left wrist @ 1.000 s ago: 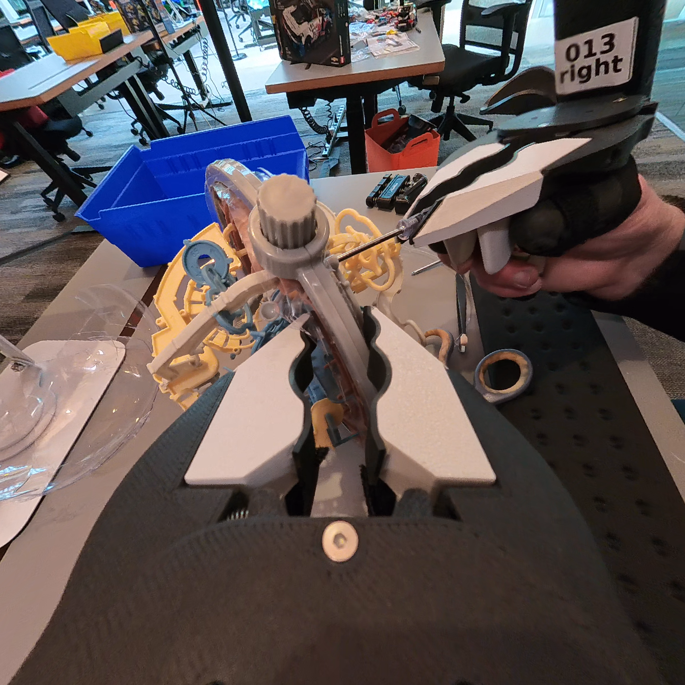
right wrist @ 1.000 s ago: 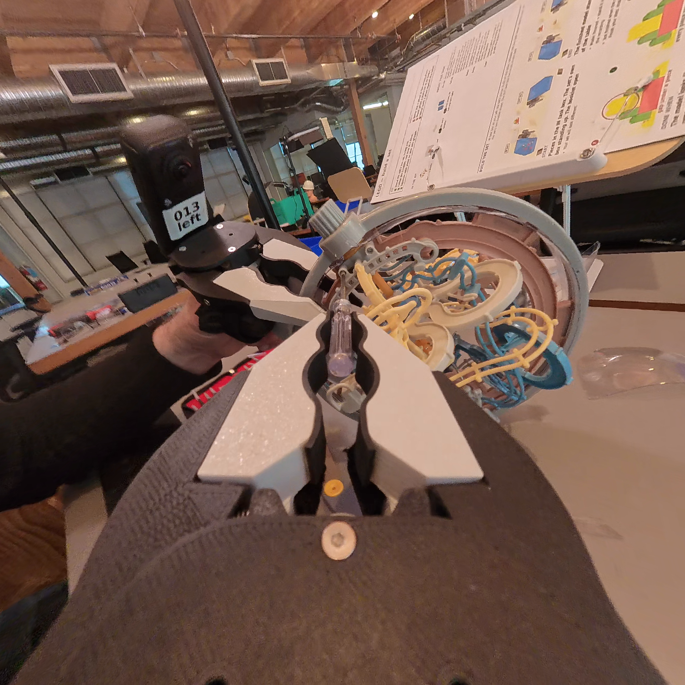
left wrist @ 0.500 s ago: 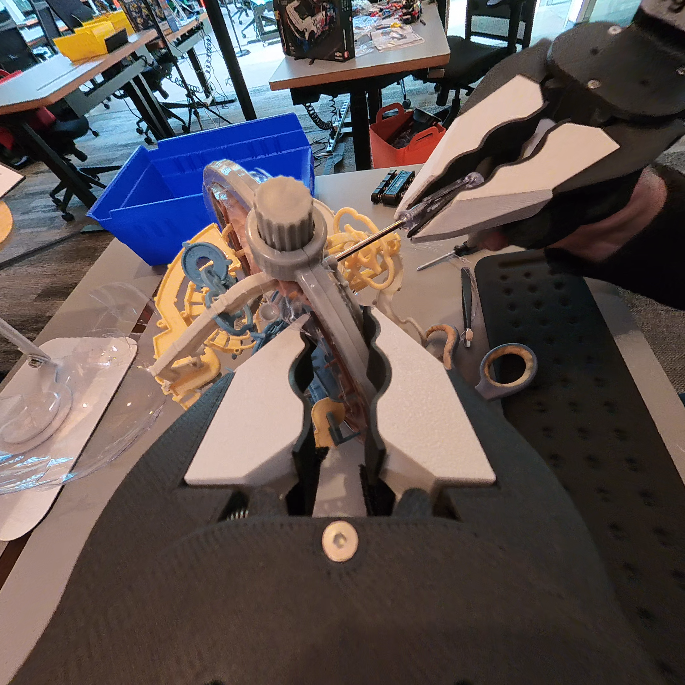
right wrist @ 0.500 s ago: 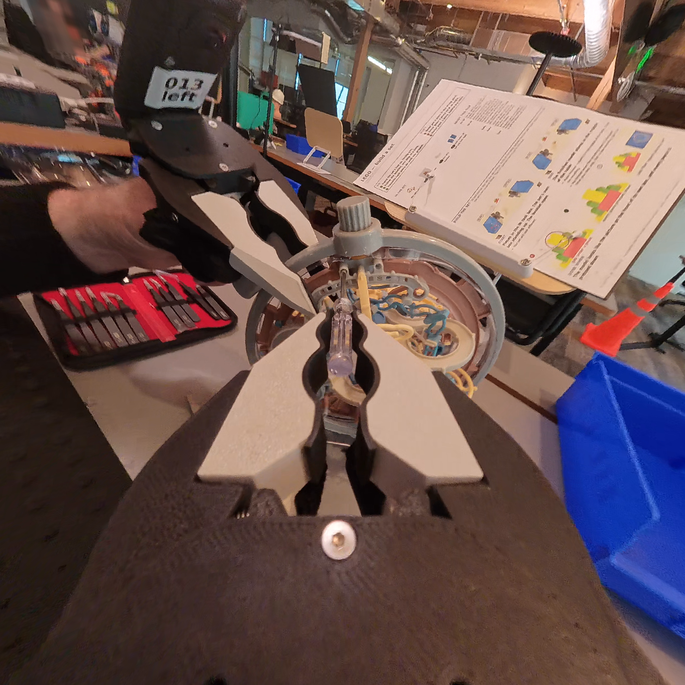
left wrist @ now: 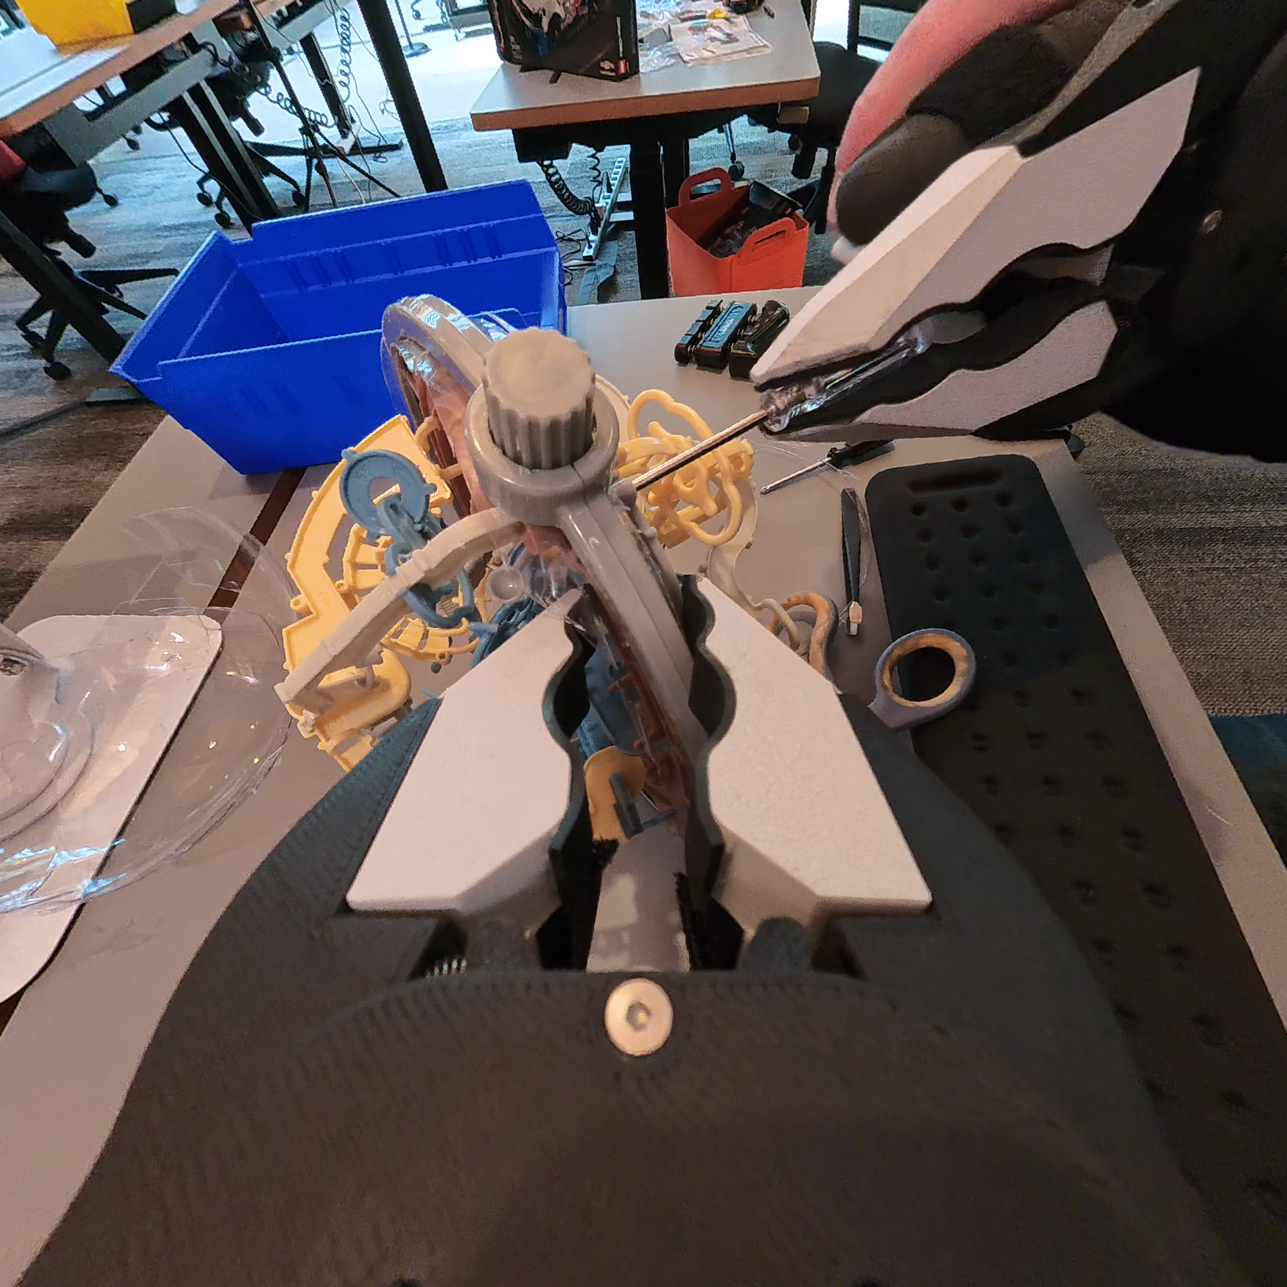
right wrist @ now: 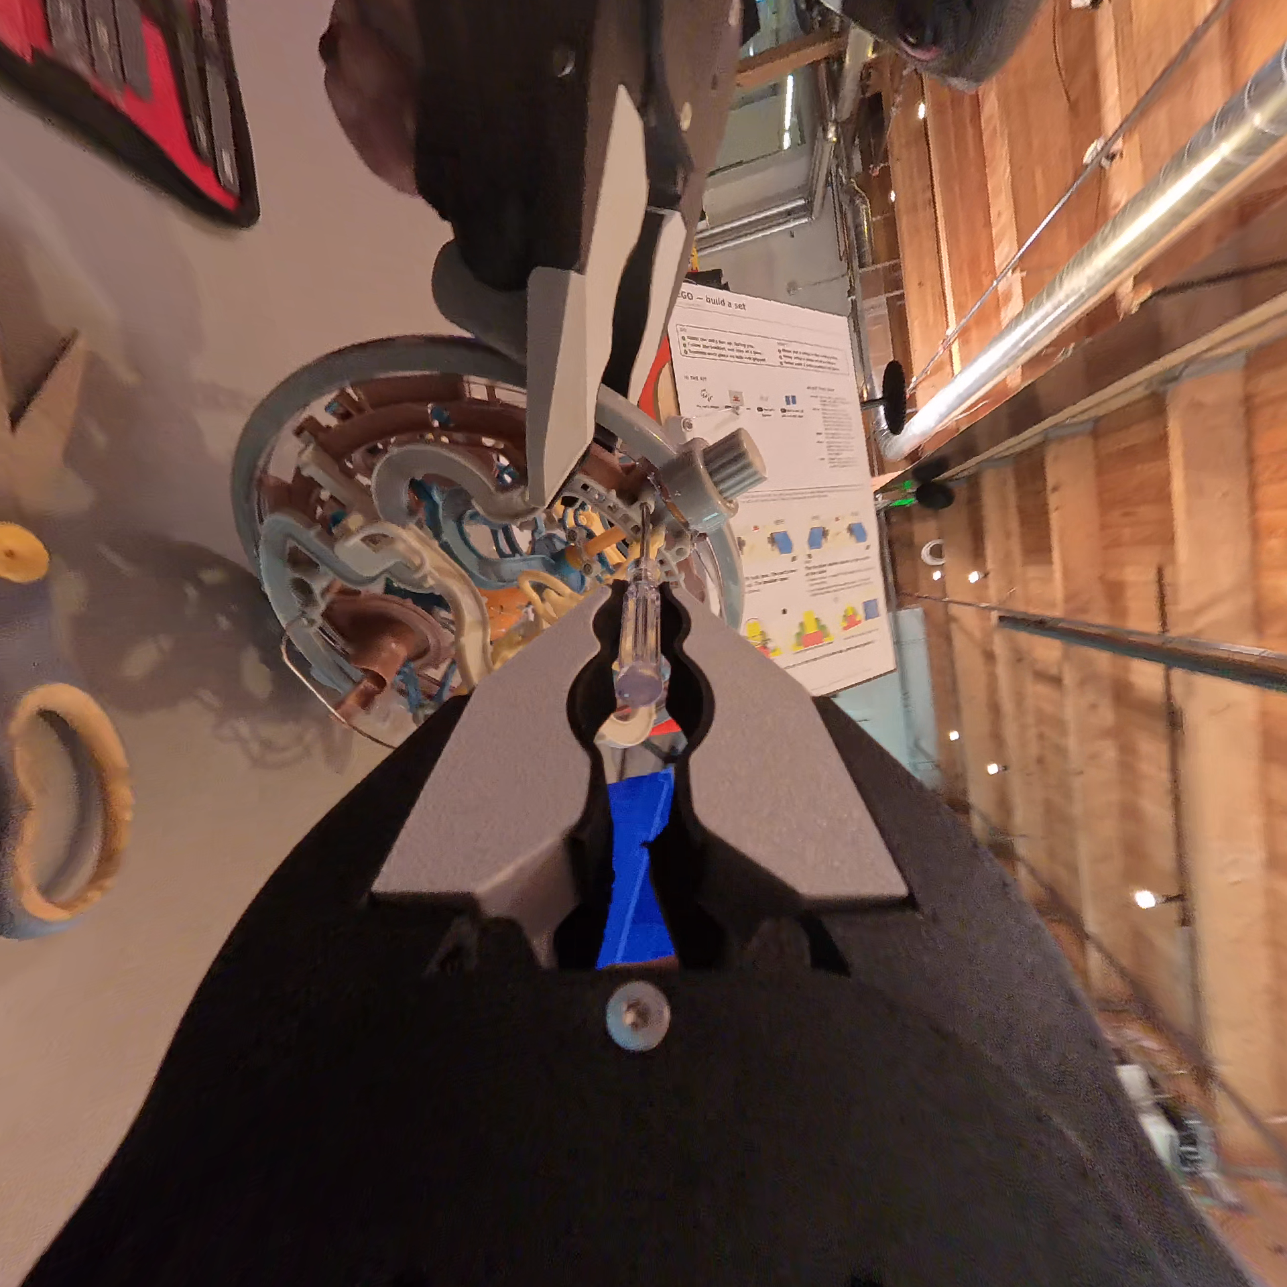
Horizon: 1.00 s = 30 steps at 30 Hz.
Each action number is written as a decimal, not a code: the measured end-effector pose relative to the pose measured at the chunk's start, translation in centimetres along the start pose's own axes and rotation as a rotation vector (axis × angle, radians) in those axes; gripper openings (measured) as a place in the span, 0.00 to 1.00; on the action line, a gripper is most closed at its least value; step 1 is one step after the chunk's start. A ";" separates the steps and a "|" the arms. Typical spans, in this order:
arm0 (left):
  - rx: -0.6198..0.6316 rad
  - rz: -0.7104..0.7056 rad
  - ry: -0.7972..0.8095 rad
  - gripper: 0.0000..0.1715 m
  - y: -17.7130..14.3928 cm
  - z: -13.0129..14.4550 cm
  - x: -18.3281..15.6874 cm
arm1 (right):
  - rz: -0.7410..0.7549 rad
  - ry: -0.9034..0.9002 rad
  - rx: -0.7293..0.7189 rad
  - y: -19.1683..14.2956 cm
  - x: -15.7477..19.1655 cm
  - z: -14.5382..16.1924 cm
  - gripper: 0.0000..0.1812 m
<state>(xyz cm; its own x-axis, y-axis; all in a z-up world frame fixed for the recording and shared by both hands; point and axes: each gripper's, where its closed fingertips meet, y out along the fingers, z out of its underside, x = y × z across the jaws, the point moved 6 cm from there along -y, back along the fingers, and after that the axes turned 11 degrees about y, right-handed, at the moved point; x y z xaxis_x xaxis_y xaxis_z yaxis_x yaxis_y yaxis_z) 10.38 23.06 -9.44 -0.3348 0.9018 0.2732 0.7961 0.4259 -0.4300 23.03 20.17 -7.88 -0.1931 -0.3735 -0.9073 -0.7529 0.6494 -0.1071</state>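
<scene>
A round maze-ball model with a grey outer ring [left wrist: 627, 578], a grey knob [left wrist: 540, 404] and yellow, blue and brown tracks stands on edge on the table. My left gripper [left wrist: 630, 613] is shut on the grey ring and holds it upright; it shows from the side in the right wrist view [right wrist: 550, 480]. My right gripper [right wrist: 637, 592] is shut on a small clear-handled screwdriver [right wrist: 637, 641]. The screwdriver's shaft [left wrist: 703, 446] reaches from the right gripper [left wrist: 766, 404] to the ring's collar just right of the knob.
A blue bin [left wrist: 334, 306] stands behind the model. A clear half dome [left wrist: 139, 696] lies left. At right are a black perforated mat [left wrist: 1044, 696], tweezers [left wrist: 851, 557], a second screwdriver [left wrist: 822, 466] and a tape roll [left wrist: 923, 672]. A red tool case [right wrist: 160, 90] and an instruction sheet [right wrist: 787, 487] show. The tips of one gripper are about 6 cm away from the tips of the other. The tape roll [left wrist: 923, 672] is about 20 cm from both grippers' fingertips.
My right gripper has rolled around the screwdriver's axis, turning its view about a quarter turn and more, with the tip staying at the collar. My left gripper and the model have held still.
</scene>
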 end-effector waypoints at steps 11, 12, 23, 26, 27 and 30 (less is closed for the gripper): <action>0.005 -0.011 -0.033 0.13 0.1 0.0 0.1 | 0.029 0.064 0.006 0.0 0.2 0.0 0.04; 0.003 -0.009 -0.039 0.13 0.1 0.0 0.1 | 0.037 0.058 0.012 -0.1 0.3 0.0 0.04; -0.011 -0.019 -0.068 0.13 0.4 0.0 0.2 | -0.041 0.764 -0.077 -1.1 -0.6 0.8 0.04; -0.010 -0.026 -0.068 0.13 0.5 -0.1 0.1 | -0.087 0.858 -0.069 -0.6 0.0 1.2 0.04; -0.010 -0.027 -0.068 0.13 0.5 -0.1 0.1 | -0.100 0.881 -0.079 -0.6 0.2 1.1 0.04; -0.017 -0.022 -0.074 0.13 0.5 -0.1 0.1 | -0.099 0.910 -0.082 -0.5 0.3 1.1 0.04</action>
<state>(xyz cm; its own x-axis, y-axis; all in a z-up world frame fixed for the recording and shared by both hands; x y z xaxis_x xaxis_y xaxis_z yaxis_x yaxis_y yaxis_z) 10.77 23.40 -9.55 -0.3884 0.8953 0.2183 0.7963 0.4452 -0.4095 24.06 20.44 -8.57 -0.5200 -0.8249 -0.2215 -0.8280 0.5505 -0.1065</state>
